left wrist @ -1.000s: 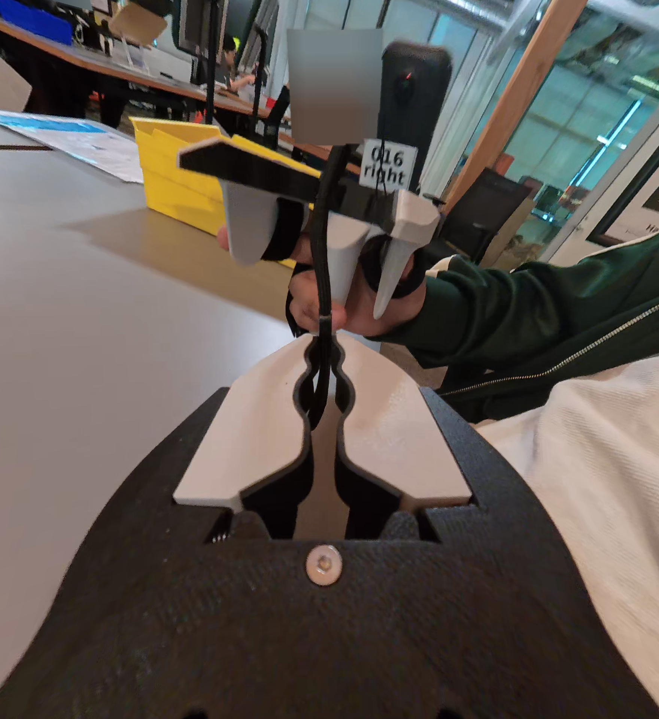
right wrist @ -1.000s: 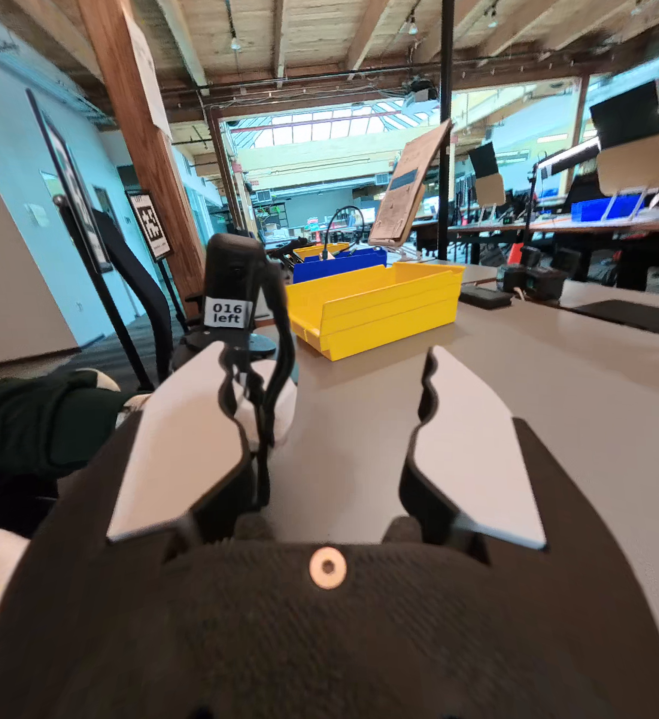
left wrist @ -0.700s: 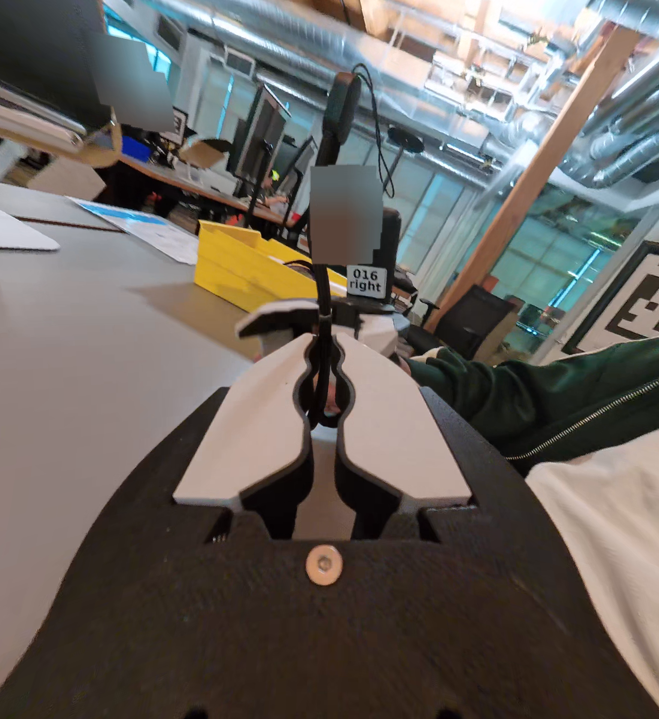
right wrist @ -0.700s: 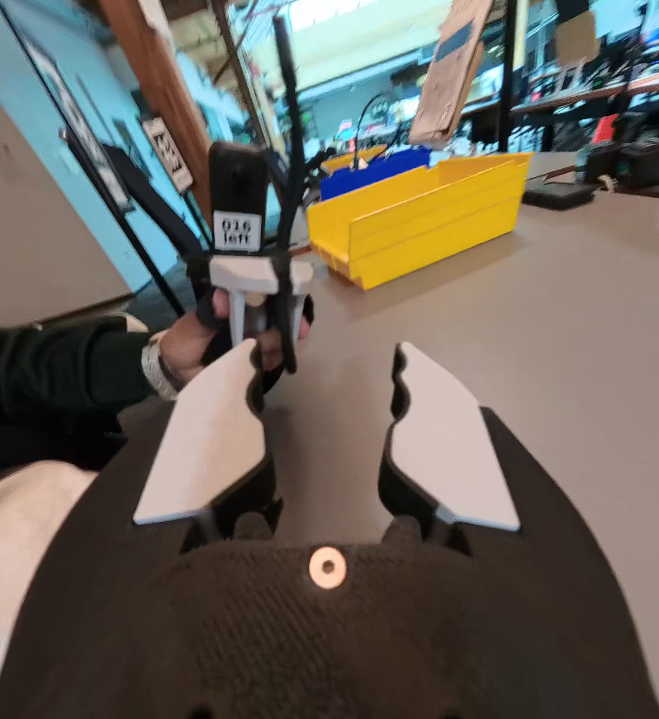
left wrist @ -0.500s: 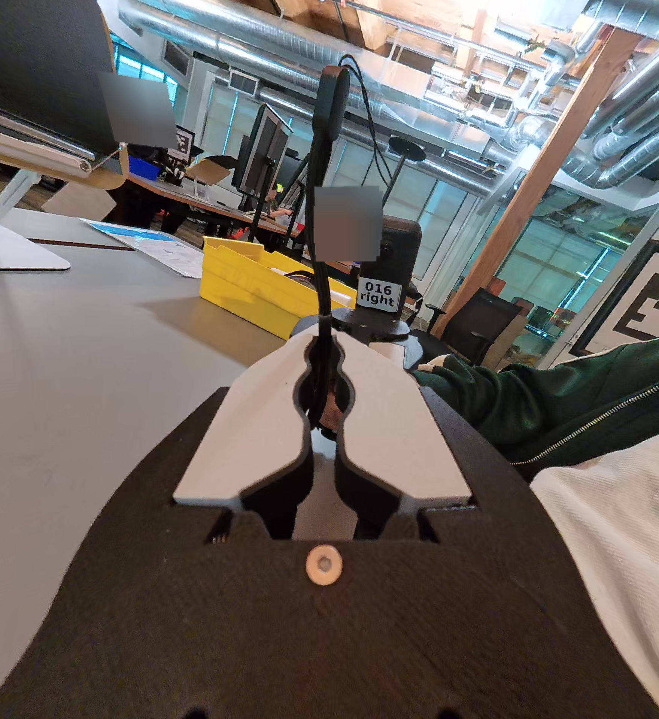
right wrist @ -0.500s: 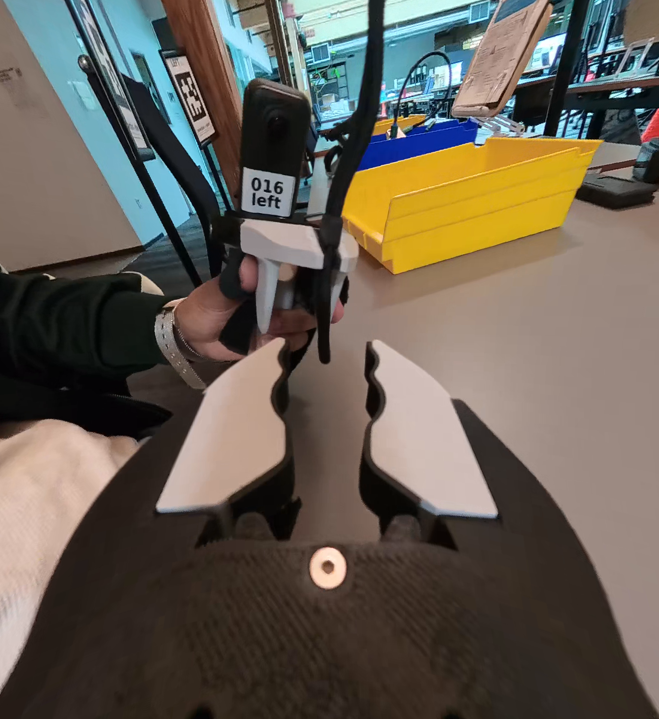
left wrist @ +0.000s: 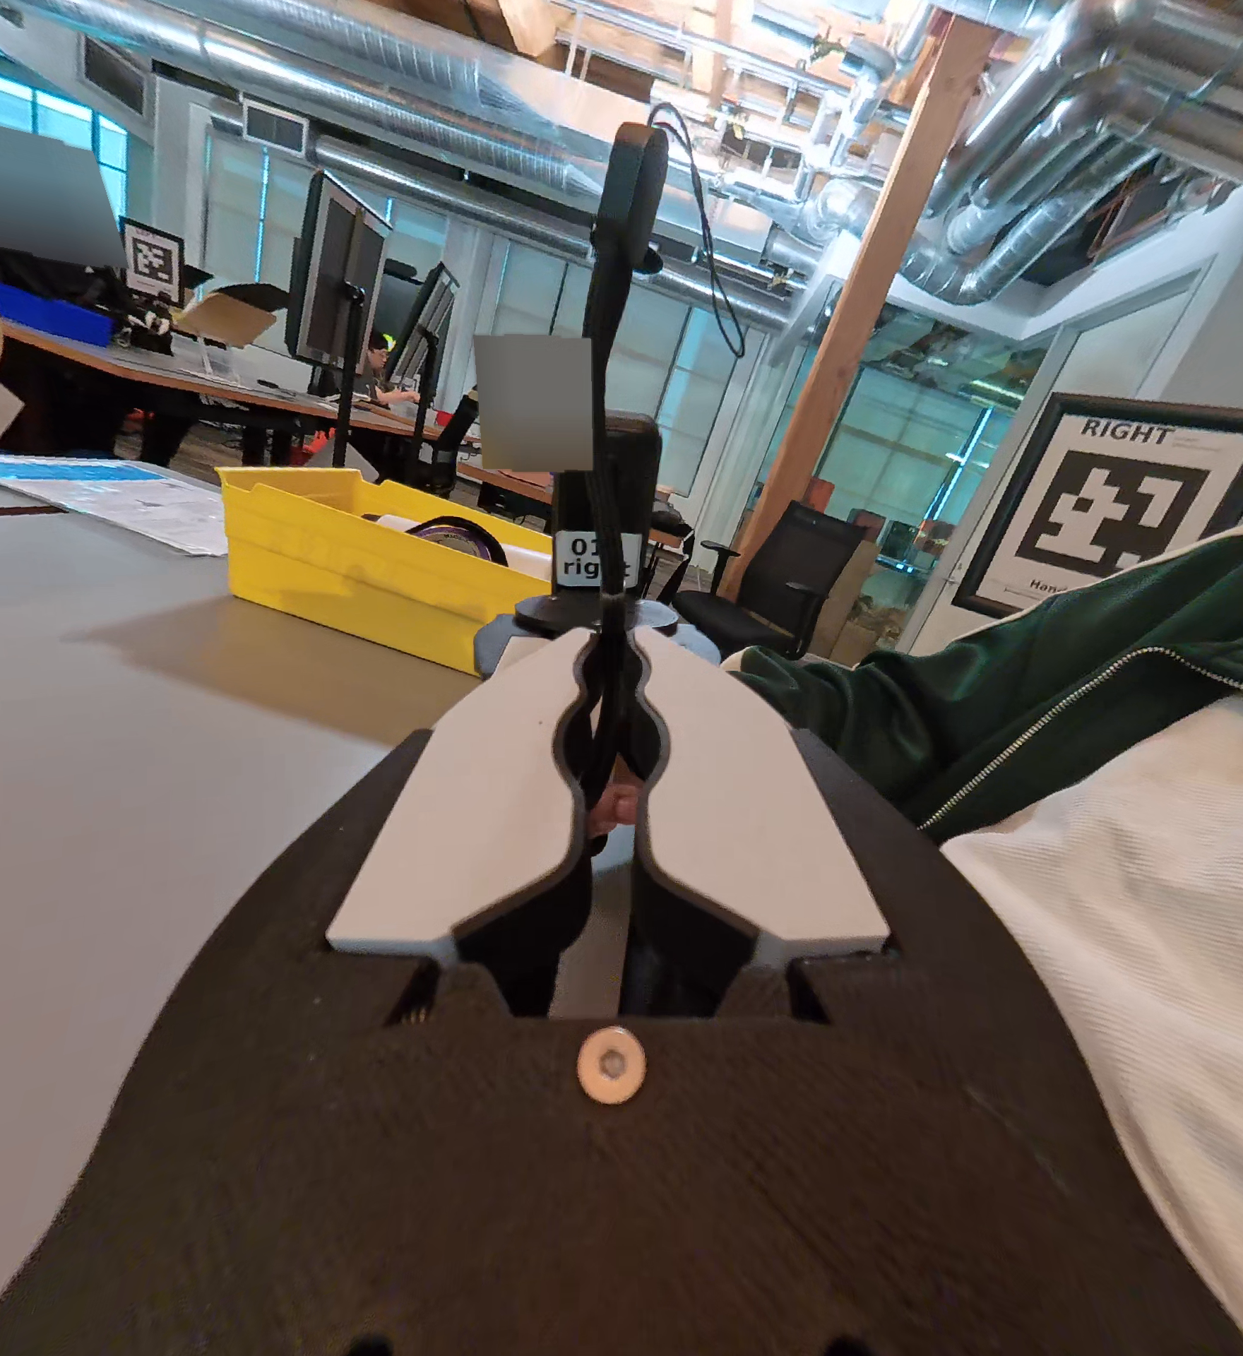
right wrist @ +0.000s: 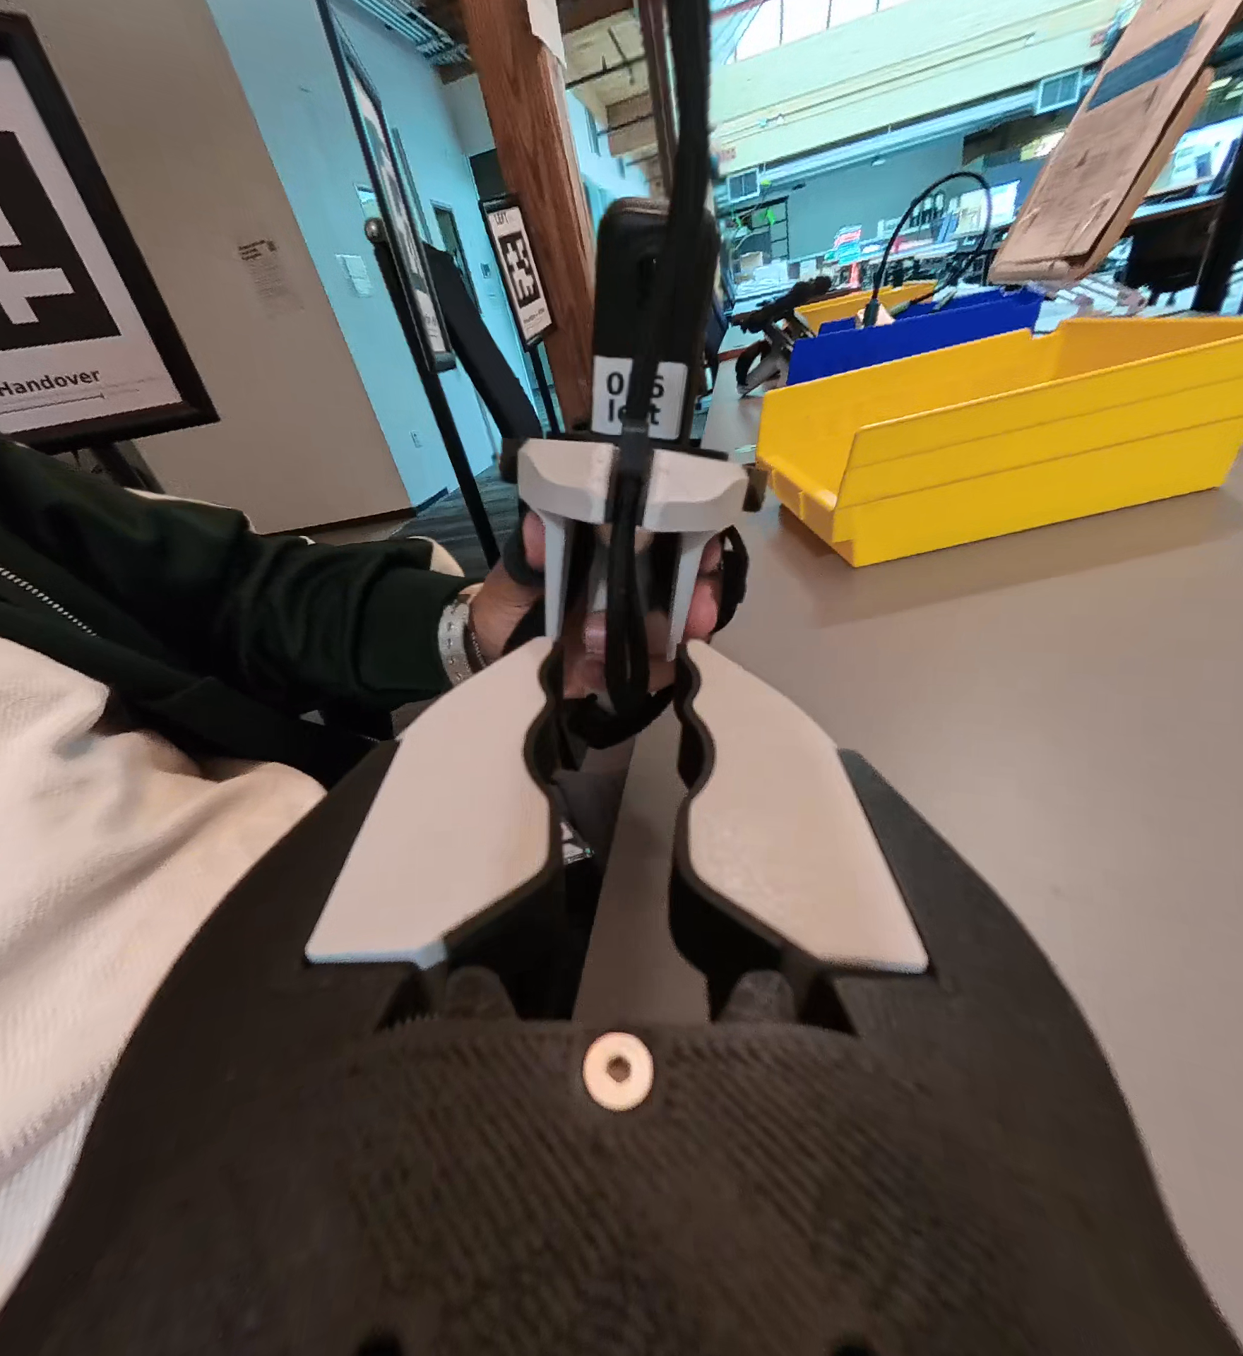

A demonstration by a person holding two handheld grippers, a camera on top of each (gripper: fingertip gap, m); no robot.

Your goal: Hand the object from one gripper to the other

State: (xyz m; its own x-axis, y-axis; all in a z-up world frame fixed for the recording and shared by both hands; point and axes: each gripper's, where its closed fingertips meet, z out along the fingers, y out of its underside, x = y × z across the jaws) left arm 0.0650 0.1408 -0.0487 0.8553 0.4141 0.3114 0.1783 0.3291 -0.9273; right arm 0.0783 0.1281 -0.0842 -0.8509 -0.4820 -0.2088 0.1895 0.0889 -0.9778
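Observation:
A black bundled cable (left wrist: 606, 381) stands upright with a thicker black head at its top. My left gripper (left wrist: 607, 649) is shut on it near its lower part. In the right wrist view the left gripper (right wrist: 627, 480) faces me, clamped on the cable (right wrist: 688, 147), whose lower end (right wrist: 626, 660) hangs down between my right gripper's (right wrist: 615, 660) fingertips. The right gripper's jaws stand apart on either side of the cable, not pressing it. In the left wrist view the right gripper (left wrist: 589, 613) shows just behind my left fingertips, mostly hidden.
A yellow bin (left wrist: 354, 558) stands on the grey table (left wrist: 127, 734) beyond the grippers; it also shows in the right wrist view (right wrist: 1007, 440) with a blue bin (right wrist: 912, 345) behind it. The person's green sleeves (left wrist: 1007, 697) and white shirt flank the grippers. Papers (left wrist: 112, 491) lie far left. My left and right fingertips are right by each other.
The right gripper has come in under the left one and its jaws have narrowed around the cable's lower end. The left gripper has stayed shut on the cable and tilted upward.

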